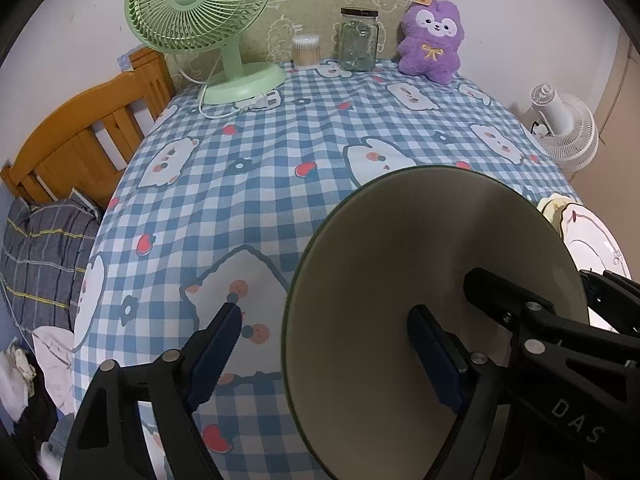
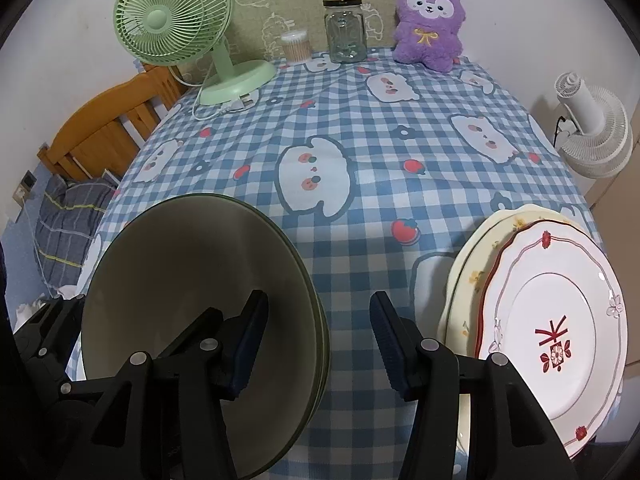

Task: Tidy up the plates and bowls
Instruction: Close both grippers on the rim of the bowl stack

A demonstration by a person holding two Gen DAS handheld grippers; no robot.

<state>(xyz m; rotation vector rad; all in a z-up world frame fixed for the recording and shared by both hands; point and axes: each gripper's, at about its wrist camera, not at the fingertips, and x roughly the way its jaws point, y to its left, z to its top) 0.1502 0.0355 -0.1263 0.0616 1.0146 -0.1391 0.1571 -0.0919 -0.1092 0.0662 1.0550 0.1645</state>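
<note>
A stack of grey-green plates [image 1: 400, 264] lies on the checked tablecloth [image 1: 256, 184]. My left gripper [image 1: 326, 350] is open, its right finger over the stack and its left finger over bare cloth. In the right wrist view the same stack [image 2: 172, 272] lies at the lower left. My right gripper [image 2: 318, 342] is open, its left finger over the stack's right side. A stack of white and cream patterned plates [image 2: 552, 312] lies to its right; its edge shows in the left wrist view [image 1: 592, 236].
At the table's far edge stand a green fan [image 2: 176, 32] with its cable, a cotton-swab tub [image 2: 295, 46], a glass jar [image 2: 345, 30] and a purple plush toy [image 2: 428, 24]. A wooden bed frame [image 2: 104, 124] is left of the table, a white fan [image 2: 596, 128] right.
</note>
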